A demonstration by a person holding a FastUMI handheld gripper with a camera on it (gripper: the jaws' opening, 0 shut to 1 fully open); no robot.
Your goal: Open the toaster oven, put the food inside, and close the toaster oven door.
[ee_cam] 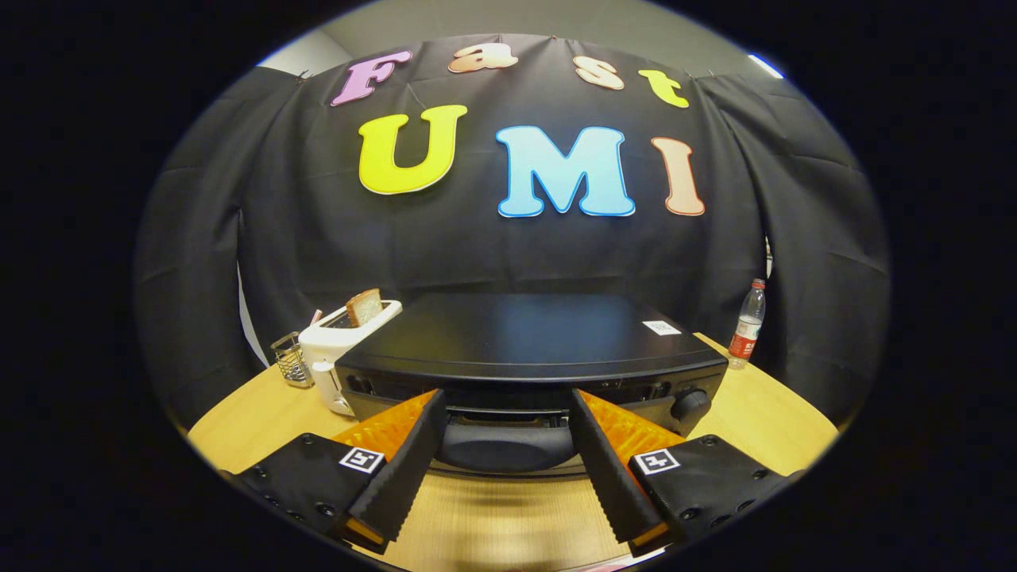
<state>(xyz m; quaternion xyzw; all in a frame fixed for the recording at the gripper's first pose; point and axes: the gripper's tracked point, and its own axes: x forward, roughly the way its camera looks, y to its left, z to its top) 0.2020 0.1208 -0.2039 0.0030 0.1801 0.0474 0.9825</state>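
Observation:
A black toaster oven (pixel 524 338) stands on the wooden table, seen from above its front edge. Its dark curved door handle (pixel 505 446) lies between my two fingers, just below the oven's top edge. My gripper (pixel 506 401) is open, with a finger on each side of the handle and its tips up against the oven's front. I cannot tell whether the fingers touch the handle. A control knob (pixel 690 403) sits on the oven's front beyond the right finger. A slice of bread (pixel 364 307) stands up out of a white toaster (pixel 343 349) left of the oven.
A small wire basket (pixel 291 360) stands left of the white toaster. A water bottle with a red label (pixel 747 324) is at the back right of the oven. Bare wooden table (pixel 508 516) shows in front of the oven, under my fingers.

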